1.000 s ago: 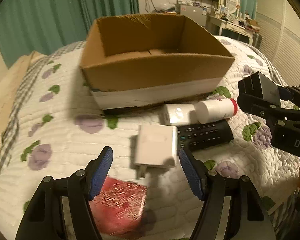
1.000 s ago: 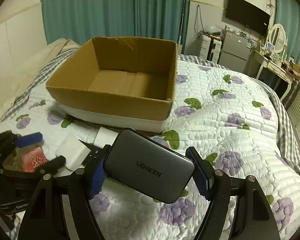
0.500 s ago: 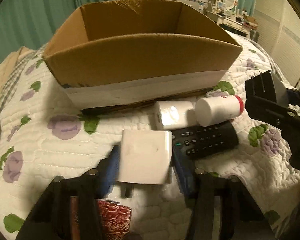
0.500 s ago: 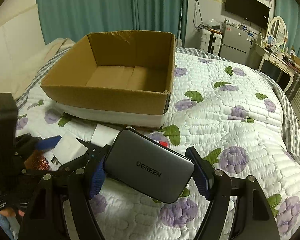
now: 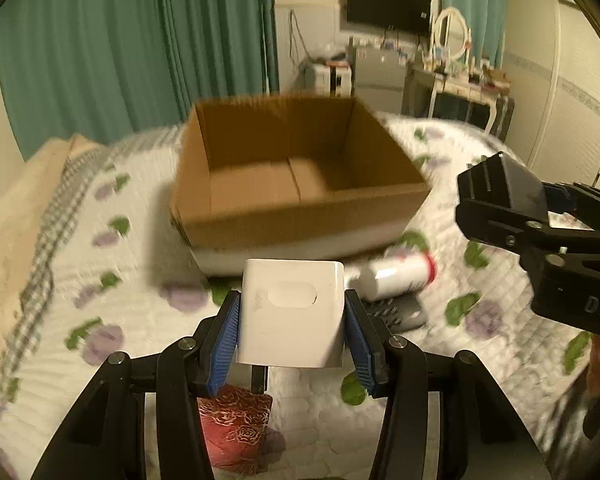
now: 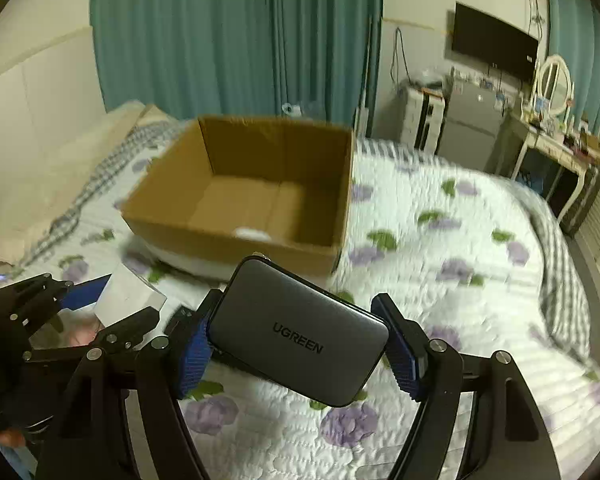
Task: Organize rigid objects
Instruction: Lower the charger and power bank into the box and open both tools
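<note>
Your left gripper (image 5: 292,316) clamps the white charger (image 5: 292,308) by its side faces, jaws having just closed on it, prongs hanging below. Your right gripper (image 6: 298,340) pinches the grey power bank (image 6: 300,332) across its long axis. Both loads hang clear of the quilted bed (image 6: 440,280). The open cardboard box (image 5: 296,176) lies straight ahead, toward the bed's pillow end. A white bottle (image 5: 396,276) and remote (image 5: 396,312) rest below its near wall.
</note>
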The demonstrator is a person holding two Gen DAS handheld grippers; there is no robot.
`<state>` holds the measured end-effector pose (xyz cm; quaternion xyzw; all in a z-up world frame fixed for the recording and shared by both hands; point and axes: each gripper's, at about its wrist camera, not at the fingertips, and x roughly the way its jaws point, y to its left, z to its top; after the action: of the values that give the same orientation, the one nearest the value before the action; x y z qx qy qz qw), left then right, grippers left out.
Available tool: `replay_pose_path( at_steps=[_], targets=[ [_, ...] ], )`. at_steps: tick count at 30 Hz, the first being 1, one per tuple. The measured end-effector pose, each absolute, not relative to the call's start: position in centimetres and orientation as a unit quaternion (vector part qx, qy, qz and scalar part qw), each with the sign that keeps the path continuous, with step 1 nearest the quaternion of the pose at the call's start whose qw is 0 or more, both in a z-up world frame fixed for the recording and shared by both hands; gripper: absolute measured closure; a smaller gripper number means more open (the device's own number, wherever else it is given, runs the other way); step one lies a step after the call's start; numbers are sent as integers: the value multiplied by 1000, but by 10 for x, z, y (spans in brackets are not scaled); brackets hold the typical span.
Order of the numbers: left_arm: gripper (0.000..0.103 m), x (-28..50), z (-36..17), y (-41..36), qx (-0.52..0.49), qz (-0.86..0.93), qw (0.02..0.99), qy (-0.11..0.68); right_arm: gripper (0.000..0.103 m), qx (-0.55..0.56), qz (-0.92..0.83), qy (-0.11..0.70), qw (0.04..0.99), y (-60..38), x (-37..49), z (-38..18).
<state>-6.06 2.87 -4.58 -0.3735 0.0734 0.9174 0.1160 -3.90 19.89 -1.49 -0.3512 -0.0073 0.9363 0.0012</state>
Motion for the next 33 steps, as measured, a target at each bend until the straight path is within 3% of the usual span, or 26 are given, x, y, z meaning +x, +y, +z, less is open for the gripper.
replay_pose_path(
  at_steps=[10, 16, 33],
  targets=[
    [52, -92, 46, 24, -304, 945, 105, 57, 29, -285, 958, -39, -11, 194, -63, 68],
    [52, -138, 66, 24, -287, 952, 85, 67, 29, -260, 964, -47, -17, 195, -104, 94],
    [53, -222, -57, 55, -401, 909, 77, 81, 29, -322, 946, -17, -39, 215, -200, 7]
  ],
)
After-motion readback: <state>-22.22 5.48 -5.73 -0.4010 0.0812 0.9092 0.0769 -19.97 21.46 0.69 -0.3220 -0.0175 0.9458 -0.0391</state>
